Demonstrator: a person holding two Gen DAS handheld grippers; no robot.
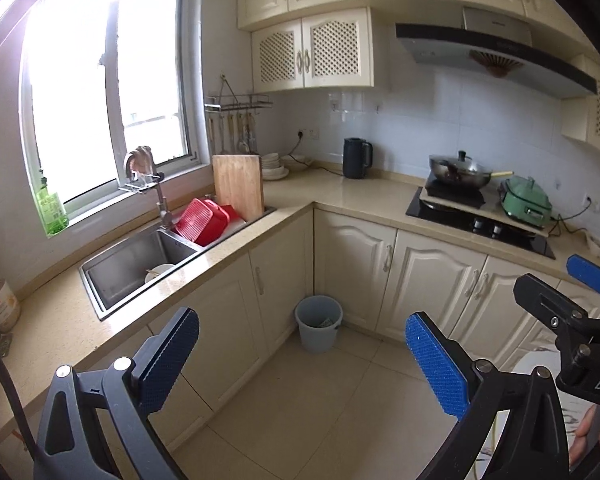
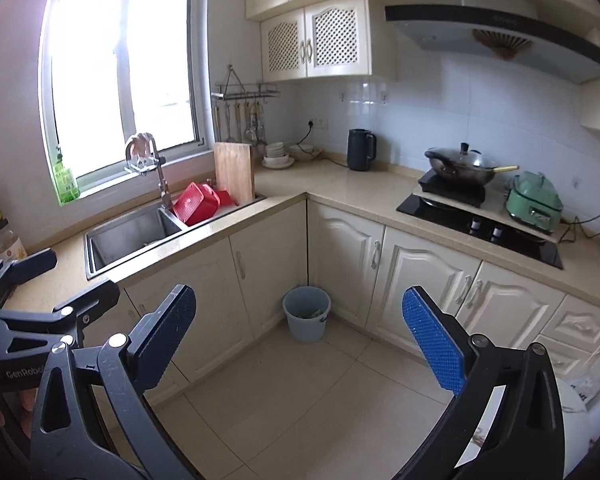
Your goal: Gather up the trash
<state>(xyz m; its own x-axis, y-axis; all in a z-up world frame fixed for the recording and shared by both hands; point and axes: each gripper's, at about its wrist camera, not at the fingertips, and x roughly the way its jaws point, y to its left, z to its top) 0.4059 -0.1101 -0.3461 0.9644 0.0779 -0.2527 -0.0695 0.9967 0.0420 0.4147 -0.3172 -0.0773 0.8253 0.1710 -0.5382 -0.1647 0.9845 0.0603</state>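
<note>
Standing ahead of both splayed grippers (image 1: 302, 354) (image 2: 300, 338): bin (image 1: 318, 328).

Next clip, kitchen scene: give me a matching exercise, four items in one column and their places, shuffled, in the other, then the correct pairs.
Items:
1. bin
2. kettle
3. red basket
4. green bottle

Places:
A. on the windowsill
B. on the floor in the cabinet corner
C. in the right half of the sink
D. on the counter by the back wall

Pairs: 1-B, 2-D, 3-C, 4-A
</note>
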